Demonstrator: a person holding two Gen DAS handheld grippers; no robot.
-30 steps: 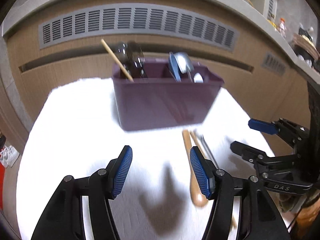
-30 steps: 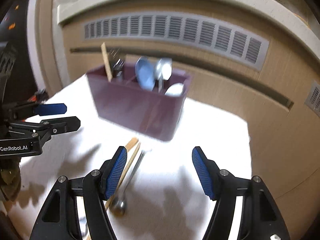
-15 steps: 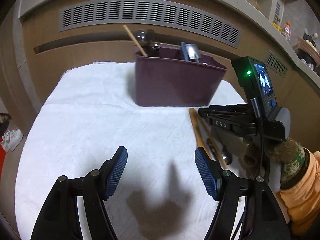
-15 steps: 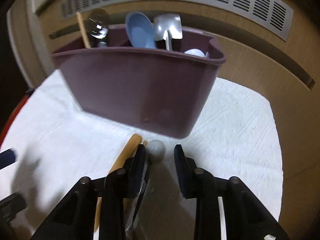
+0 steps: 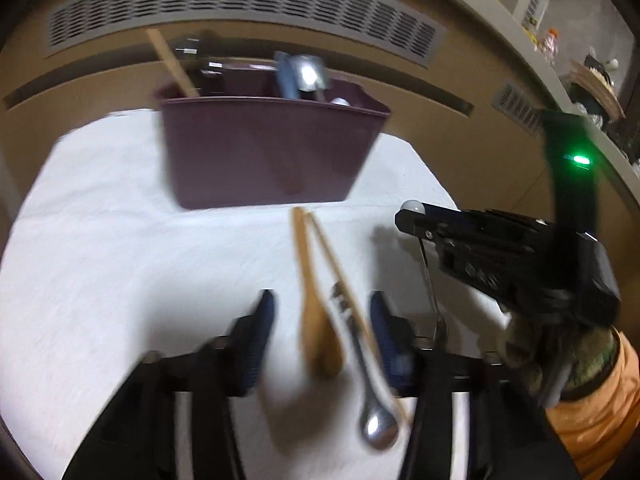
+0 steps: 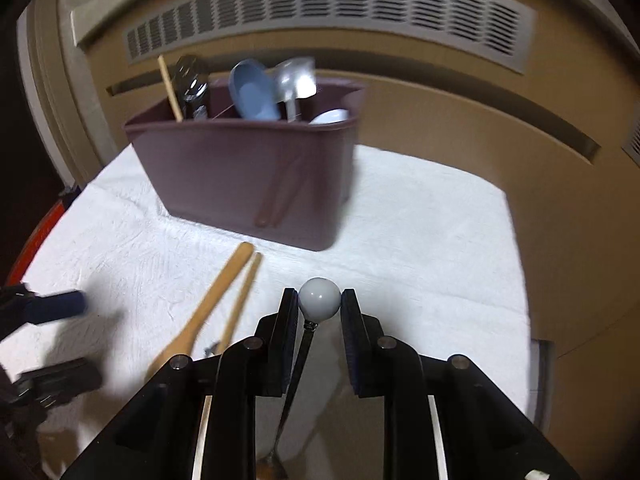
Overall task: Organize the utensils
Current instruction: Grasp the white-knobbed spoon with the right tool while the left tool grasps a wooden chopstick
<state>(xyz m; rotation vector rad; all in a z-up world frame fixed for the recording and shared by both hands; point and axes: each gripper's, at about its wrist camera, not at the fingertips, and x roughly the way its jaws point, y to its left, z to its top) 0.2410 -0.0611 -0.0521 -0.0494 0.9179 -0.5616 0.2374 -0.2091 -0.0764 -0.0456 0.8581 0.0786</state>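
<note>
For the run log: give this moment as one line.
right gripper: shut on ball-handled utensil | left gripper: open over wooden spoon | purple caddy: part-filled

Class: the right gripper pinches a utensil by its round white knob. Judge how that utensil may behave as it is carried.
The round knob looks smooth, so it may pivot between the fingers. The thin metal stem hangs below, so it probably swings. It seems light.

The right tongs (image 6: 319, 306) have closed on the ball-ended utensil (image 6: 319, 305) and lifted it off the bench (image 6: 420, 240). The left tongs (image 5: 322, 334) have moved over the wooden spoon (image 5: 316, 320), jaws narrower.
</note>
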